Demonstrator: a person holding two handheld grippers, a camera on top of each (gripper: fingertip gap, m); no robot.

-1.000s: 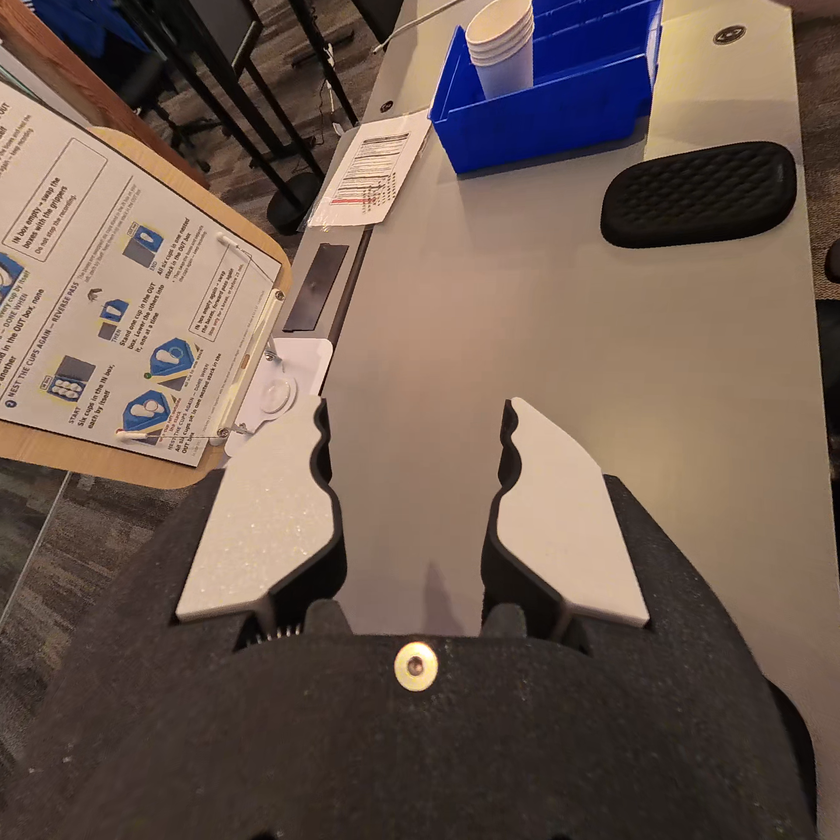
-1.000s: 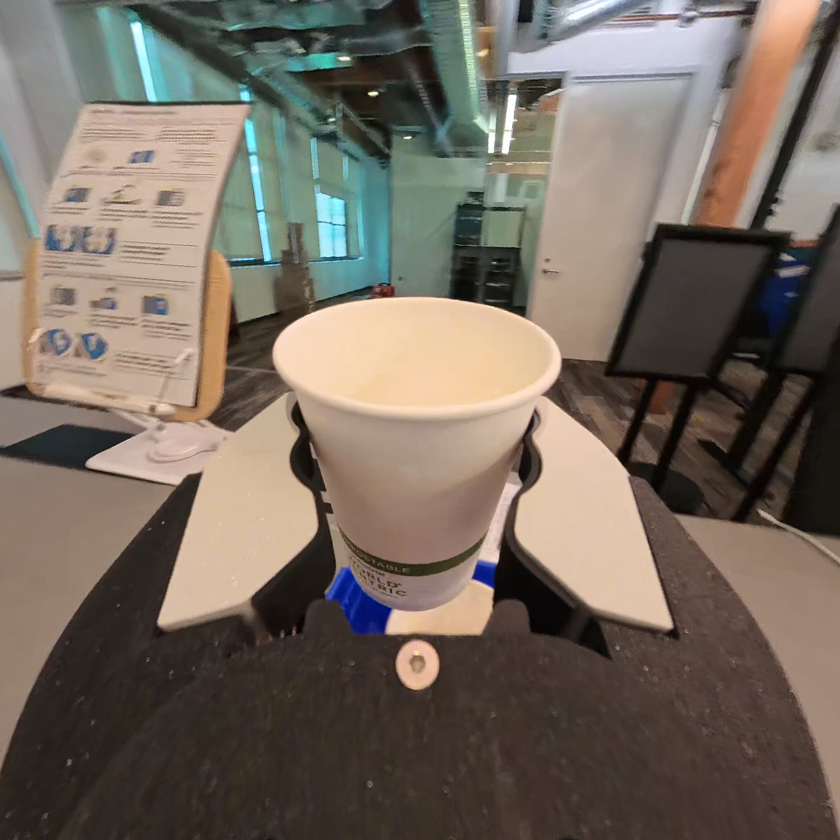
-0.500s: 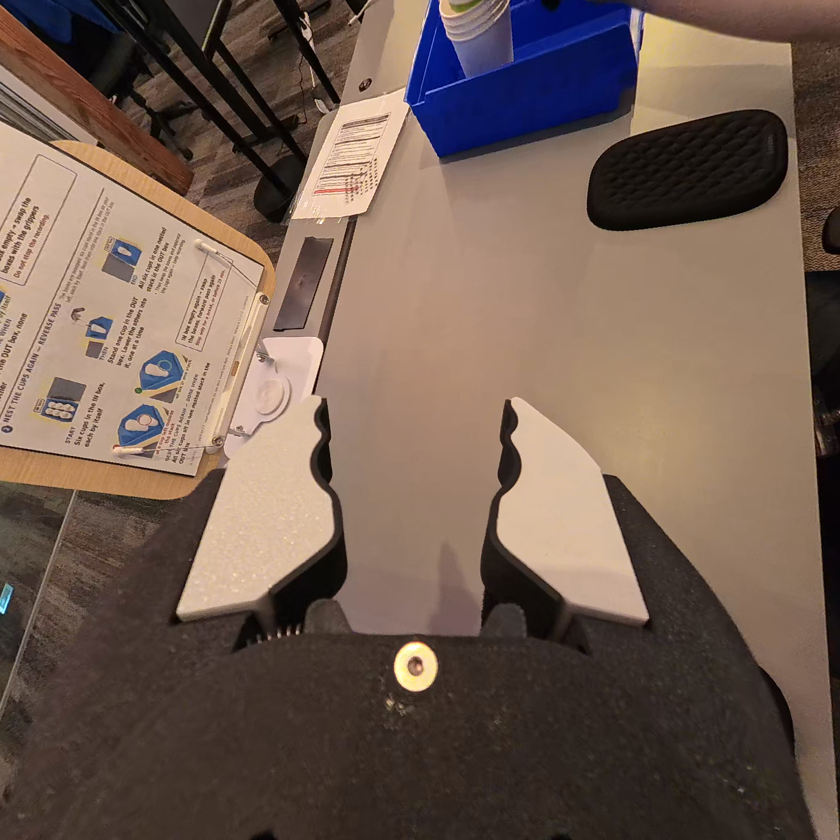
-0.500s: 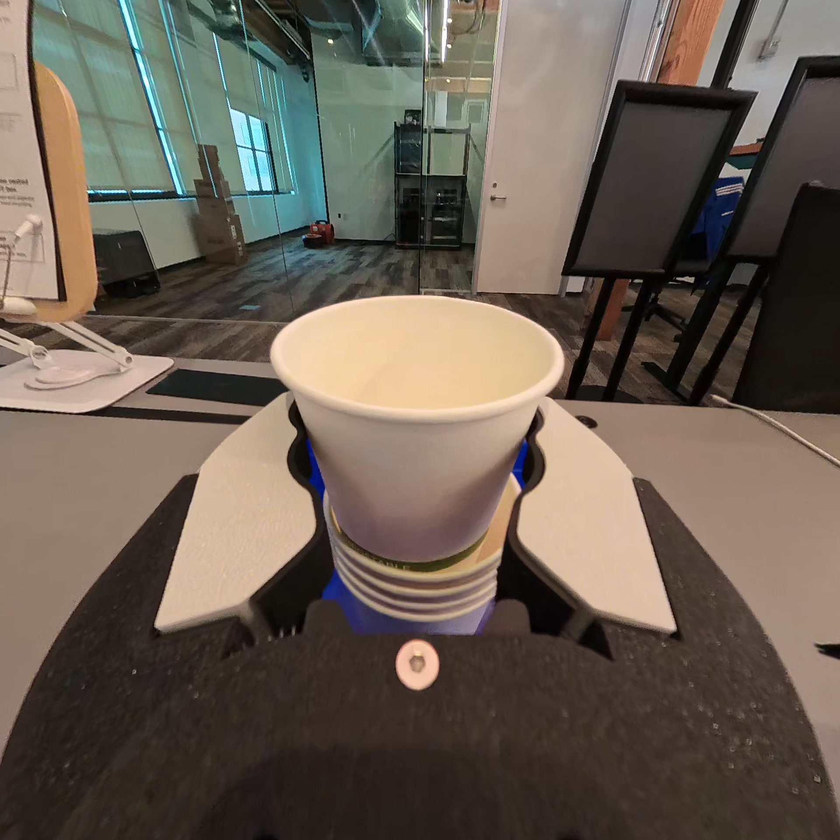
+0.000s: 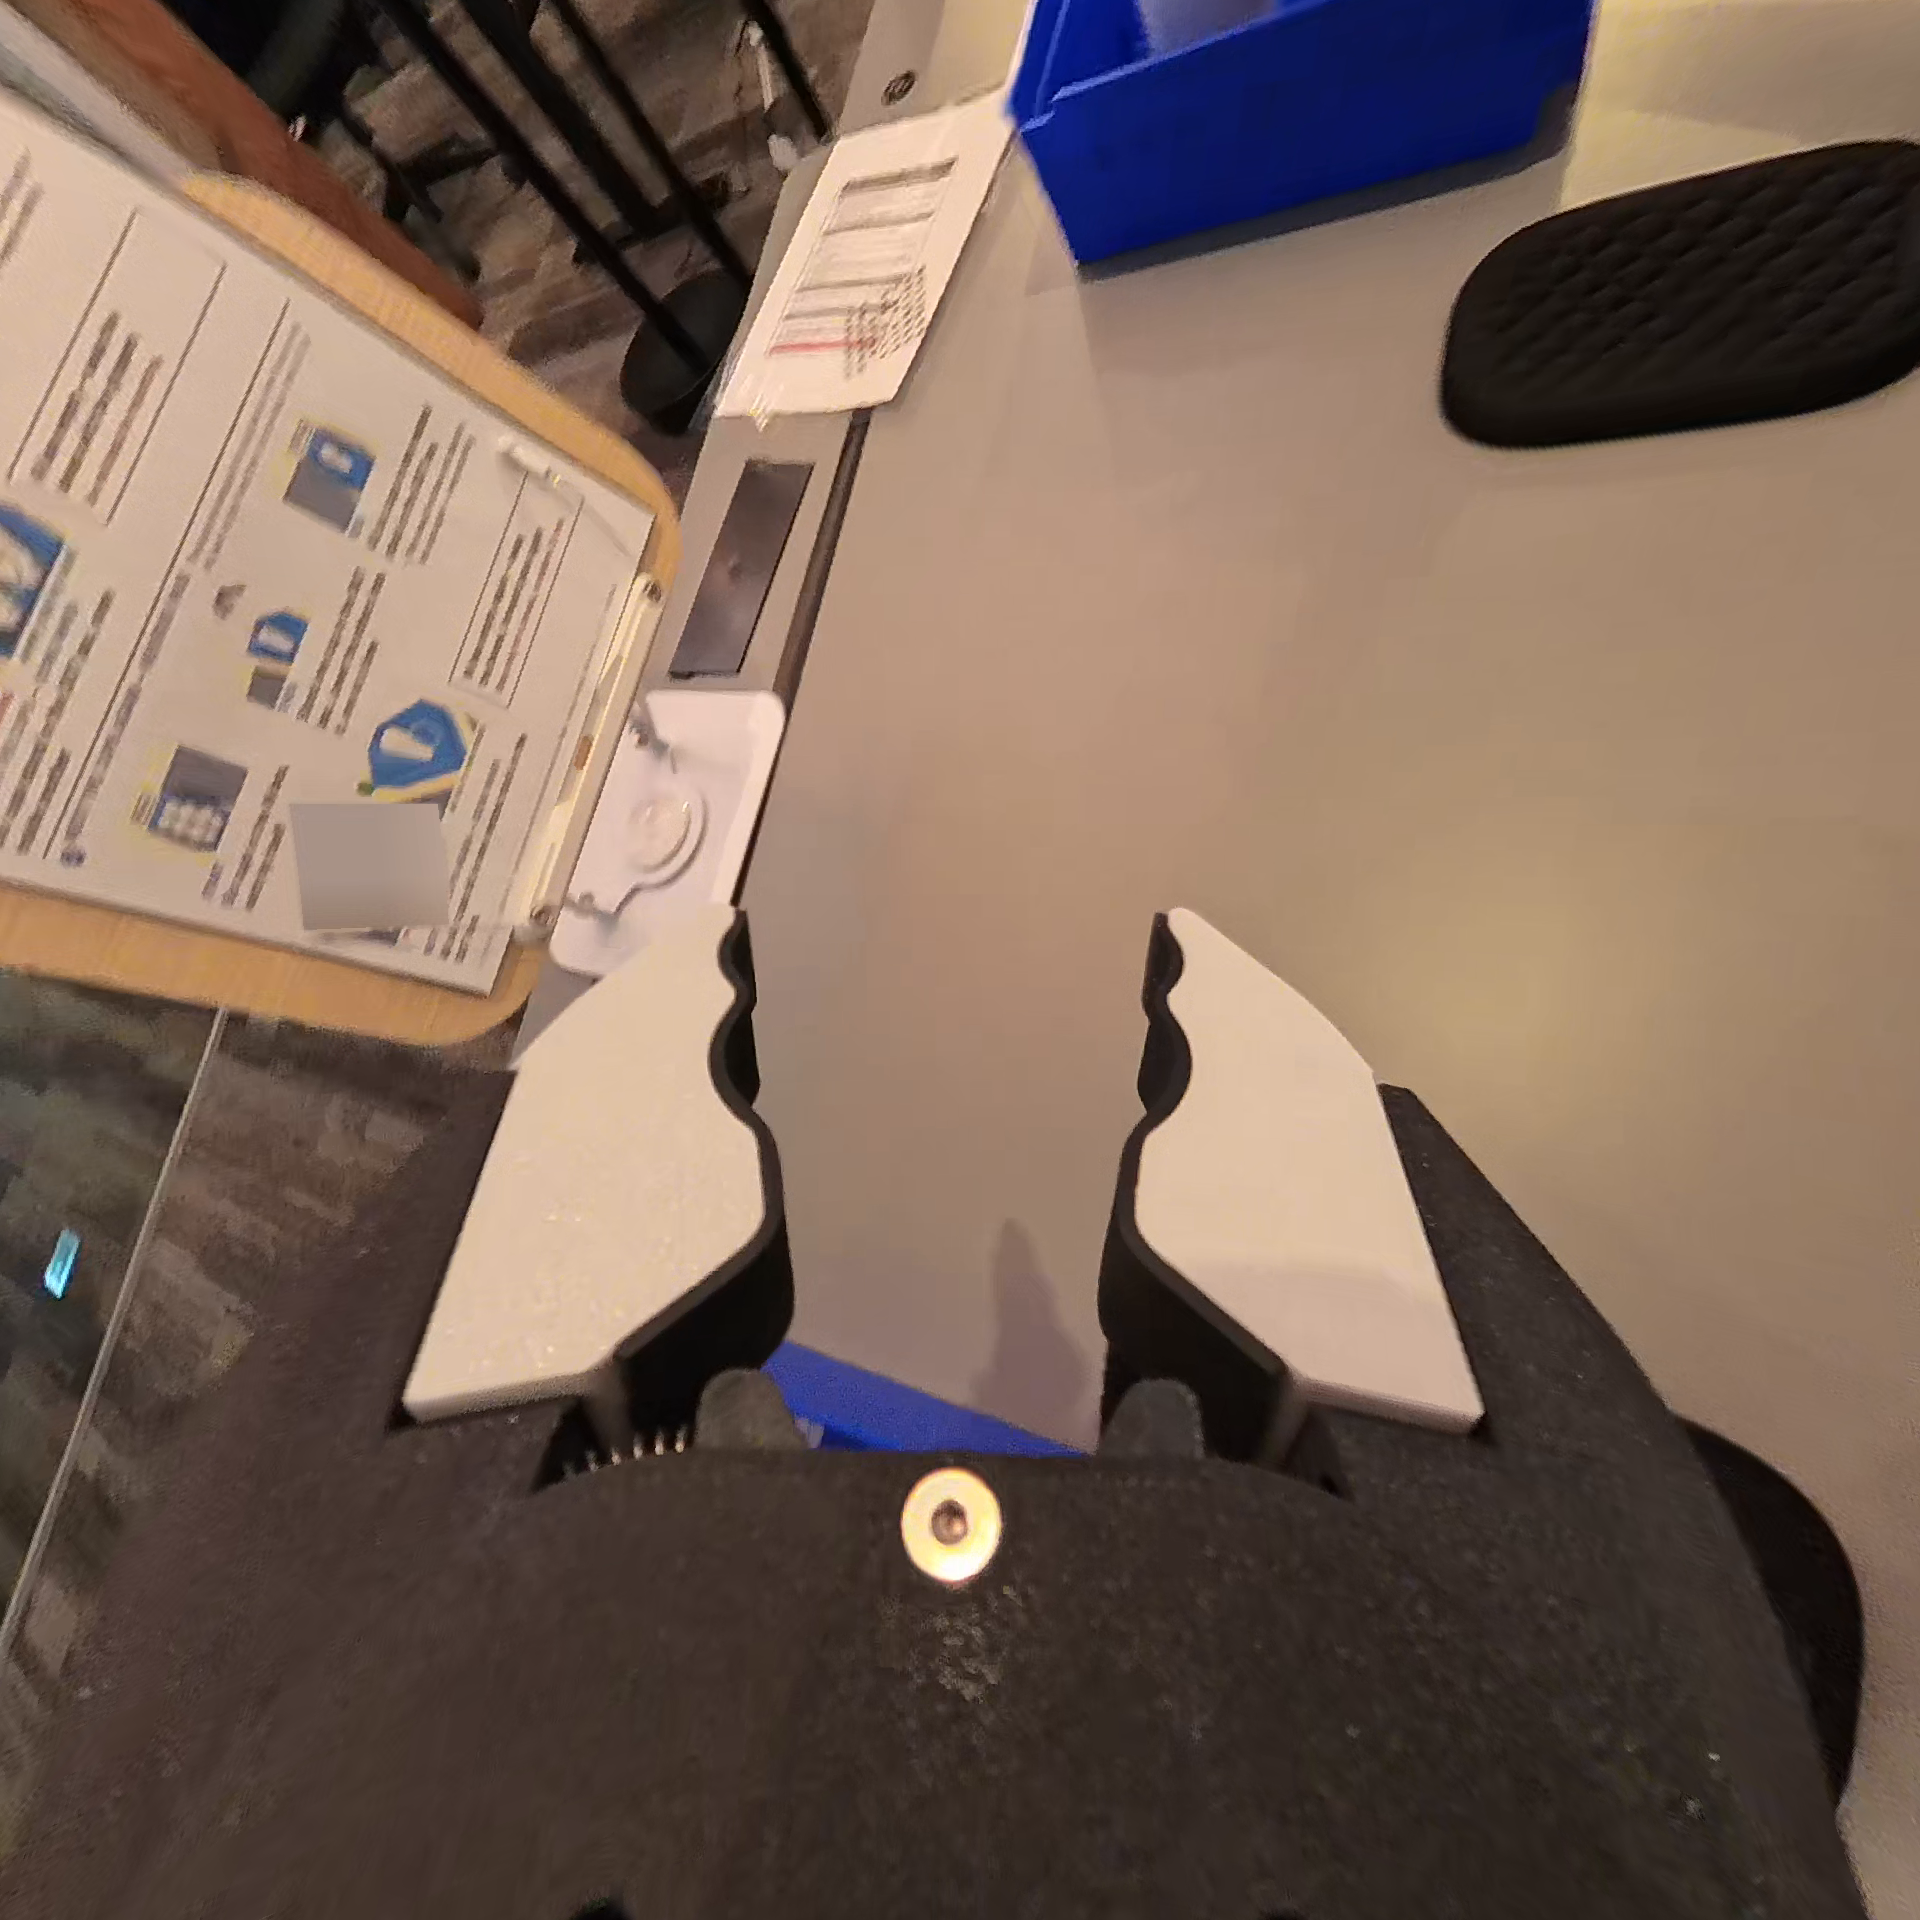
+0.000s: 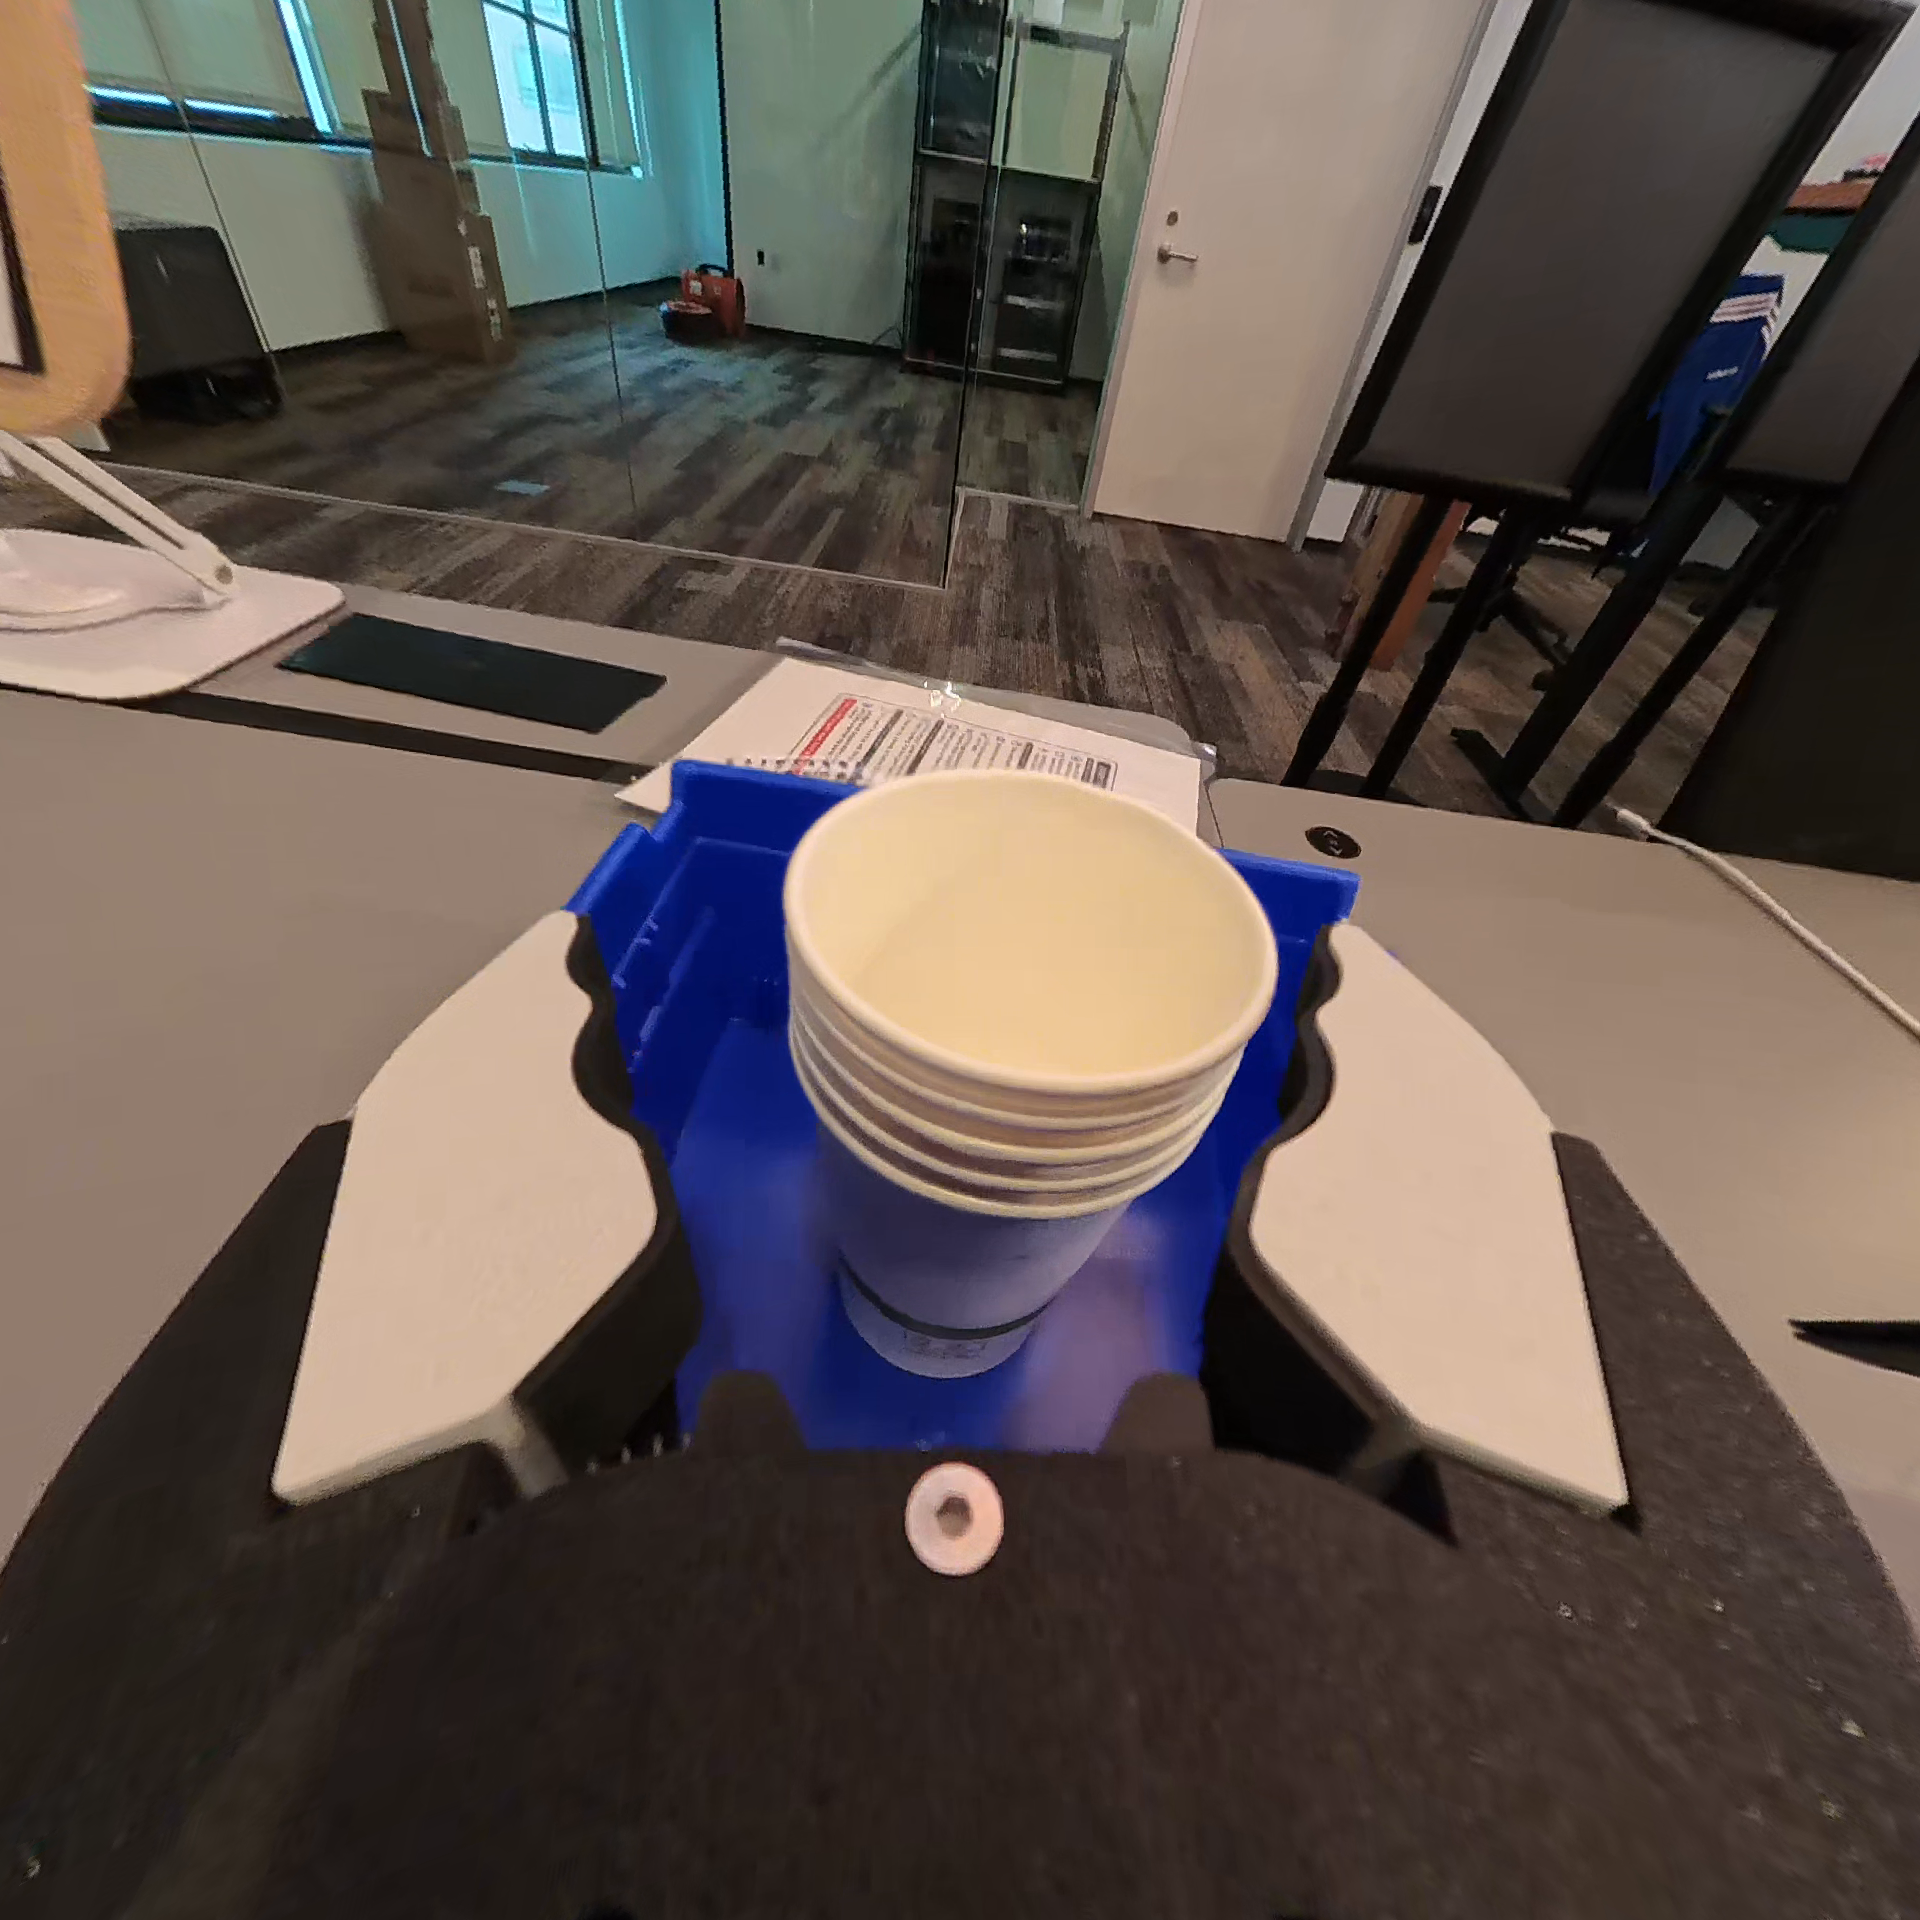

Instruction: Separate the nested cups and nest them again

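Observation:
In the right wrist view a stack of several nested white paper cups point(image 6: 1023, 1039) stands upright in a blue bin point(image 6: 707, 935) on the grey table point(image 6: 260, 883). My right gripper point(image 6: 954, 940) is open wide around the stack. Both fingers point(image 6: 488, 1195) stand clear of the cups and touch nothing. My left gripper point(image 5: 948, 925) is open and empty above bare table point(image 5: 1143, 623). The blue bin point(image 5: 1299, 135) shows at the top of the left wrist view, far ahead. A blue edge point(image 5: 904, 1397) shows just under the left gripper's base.
A black padded wrist rest point(image 5: 1683, 291) lies right of the bin. A printed sheet point(image 5: 873, 270) lies at the table's far edge, also behind the bin point(image 6: 935, 727). An instruction board on a white stand point(image 5: 260, 623) is at the left. Black easels point(image 6: 1600, 260) stand beyond the table.
My right gripper lowered the single white cup into the stack in the bin, then opened; the cup now sits nested on top. My left gripper stayed open and shifted slightly.

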